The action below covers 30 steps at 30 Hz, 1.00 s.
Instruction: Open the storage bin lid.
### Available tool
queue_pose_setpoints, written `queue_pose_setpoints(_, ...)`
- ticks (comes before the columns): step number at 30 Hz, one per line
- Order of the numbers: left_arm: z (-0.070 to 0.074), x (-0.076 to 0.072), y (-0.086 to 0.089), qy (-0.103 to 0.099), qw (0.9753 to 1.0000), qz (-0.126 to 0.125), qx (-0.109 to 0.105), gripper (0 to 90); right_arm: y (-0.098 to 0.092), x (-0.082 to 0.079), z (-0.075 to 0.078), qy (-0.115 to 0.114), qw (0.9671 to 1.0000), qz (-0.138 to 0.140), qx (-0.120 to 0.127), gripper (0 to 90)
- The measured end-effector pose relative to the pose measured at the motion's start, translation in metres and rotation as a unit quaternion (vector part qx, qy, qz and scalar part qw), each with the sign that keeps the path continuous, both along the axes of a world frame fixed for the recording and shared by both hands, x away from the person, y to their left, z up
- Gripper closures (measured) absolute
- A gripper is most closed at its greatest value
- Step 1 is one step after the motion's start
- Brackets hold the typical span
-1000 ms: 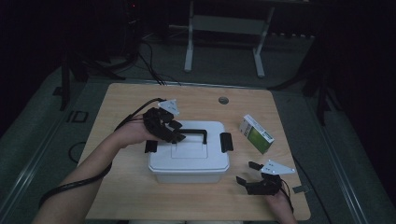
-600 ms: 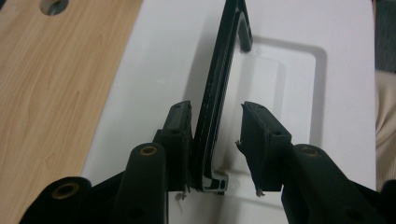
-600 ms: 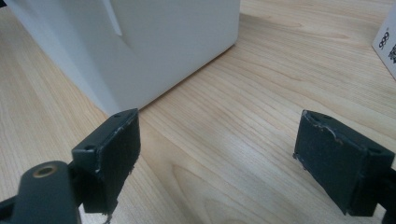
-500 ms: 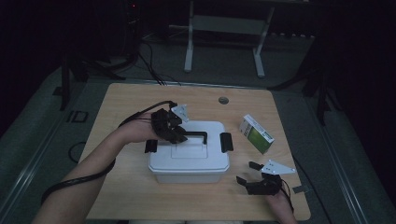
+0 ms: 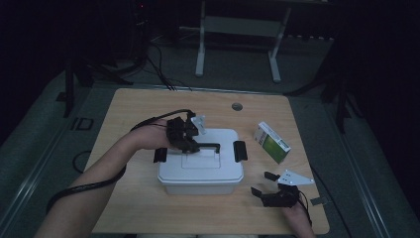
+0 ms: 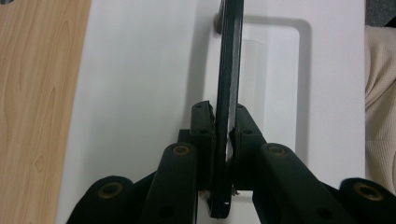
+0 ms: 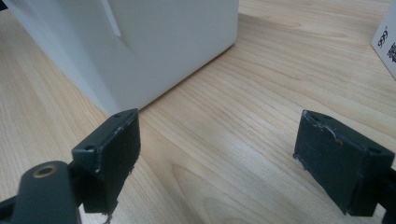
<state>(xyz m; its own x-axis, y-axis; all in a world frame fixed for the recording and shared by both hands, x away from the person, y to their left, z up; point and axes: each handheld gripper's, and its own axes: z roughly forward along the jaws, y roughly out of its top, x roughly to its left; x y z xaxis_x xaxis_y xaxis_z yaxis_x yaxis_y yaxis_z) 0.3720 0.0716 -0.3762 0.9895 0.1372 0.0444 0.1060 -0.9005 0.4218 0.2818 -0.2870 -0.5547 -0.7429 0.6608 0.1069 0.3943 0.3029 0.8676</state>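
**Left gripper has the box handle pinched, right one waits beside**

From where I stand, the white storage box sits near the middle of the wooden table, lid on, with a black latch at each of its 2 short ends. The left gripper is down on top of the lid, and its jaws are clamped on the black carry handle. The left gripper view makes that plain: the handle stands on edge, raised out of its recess, with the 2 pads pressed flat against either face of it. Holding it near 1 end rather than the middle looks to me like a way to swing it upright on its hinge, not to lift the whole box.

The right gripper rests low on the table near the box's front right corner, apart from it, jaws spread wide with nothing between them. In its own view the box's corner is just ahead of the left pad and bare wood lies in the gap. I would guess it is parked there ready to steady the box or work the nearer latch.

A green and white carton lies to the right of the box, untouched.
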Motion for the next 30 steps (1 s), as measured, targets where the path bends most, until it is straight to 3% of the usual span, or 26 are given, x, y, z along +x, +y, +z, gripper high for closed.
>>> queue_pose_setpoints(9, 0.006, 0.001, 0.002, -0.014, 0.9998, -0.013, -0.01, 83.5, -0.001, 0.0, 0.0, 0.002, 1.0, 0.0, 0.003, 14.2)
queue_pose_setpoints(15, 0.016, 0.001, 0.008, -0.022, 0.9994, -0.007, -0.025, 83.6, -0.001, 0.0, 0.0, 0.001, 1.0, 0.0, 0.002, 14.2)
queue_pose_setpoints(21, 0.024, 0.001, 0.017, -0.033, 0.9986, 0.012, -0.039, 83.6, -0.001, 0.0, 0.0, 0.002, 1.0, 0.0, 0.003, 14.2)
queue_pose_setpoints(24, 0.026, 0.001, 0.024, -0.04, 0.9984, 0.021, -0.035, 83.7, 0.0, 0.0, 0.0, 0.003, 1.0, 0.0, 0.003, 14.2)
queue_pose_setpoints(30, 0.028, 0.001, 0.045, -0.044, 0.997, 0.046, -0.043, 83.7, 0.0, 0.0, 0.0, 0.003, 1.0, -0.001, 0.002, 14.2)
